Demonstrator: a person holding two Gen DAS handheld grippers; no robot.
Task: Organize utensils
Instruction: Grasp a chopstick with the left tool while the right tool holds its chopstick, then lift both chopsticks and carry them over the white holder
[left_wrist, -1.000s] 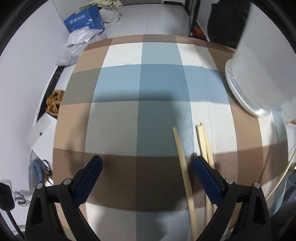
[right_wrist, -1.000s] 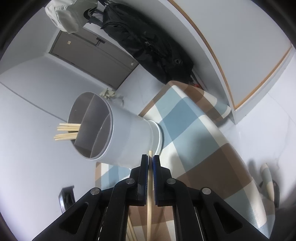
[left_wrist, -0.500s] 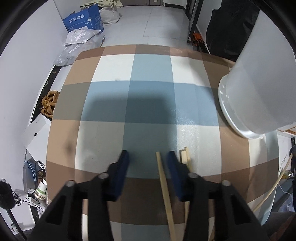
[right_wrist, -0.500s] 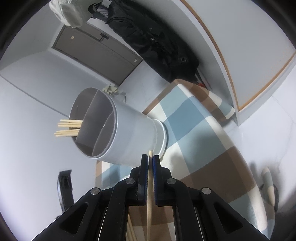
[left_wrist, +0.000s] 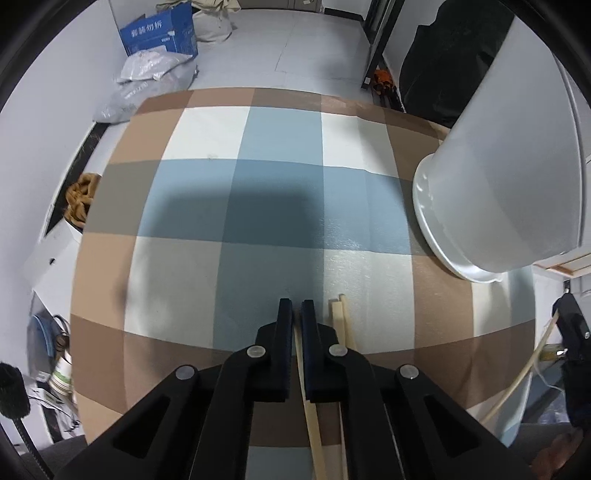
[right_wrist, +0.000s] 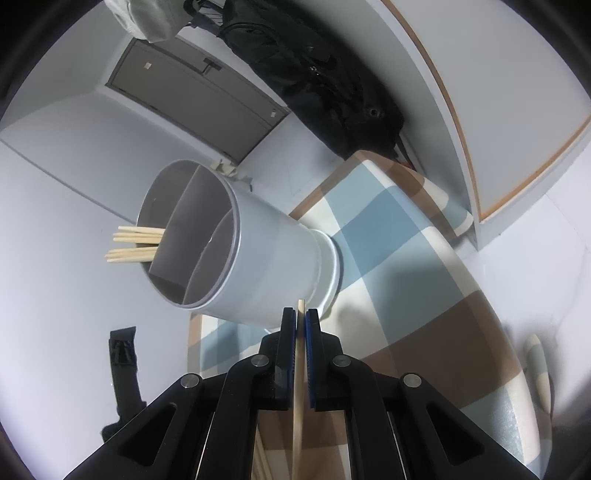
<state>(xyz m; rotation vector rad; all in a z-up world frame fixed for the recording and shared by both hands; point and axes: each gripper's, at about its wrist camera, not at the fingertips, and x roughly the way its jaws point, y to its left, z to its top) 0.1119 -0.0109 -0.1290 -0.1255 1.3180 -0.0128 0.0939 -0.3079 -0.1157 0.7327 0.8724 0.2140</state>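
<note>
My left gripper points down at the checked table and is shut on a pale wooden chopstick, which runs back between the dark blue pads. Two more chopsticks lie on the cloth just right of it. The white divided utensil holder stands at the table's right side. My right gripper is shut on another chopstick, whose tip pokes out just in front of the holder. Several chopsticks stick out of one of the holder's compartments; the other compartments look empty.
The blue, brown and cream checked tablecloth covers the table. On the floor beyond are a blue box and grey bags. A black backpack leans by the wall. A cream cable hangs off the table's right edge.
The left jaws have gone from wide open to shut, closing on the chopstick that lay between them. The right gripper has kept its grip and hardly moved.
</note>
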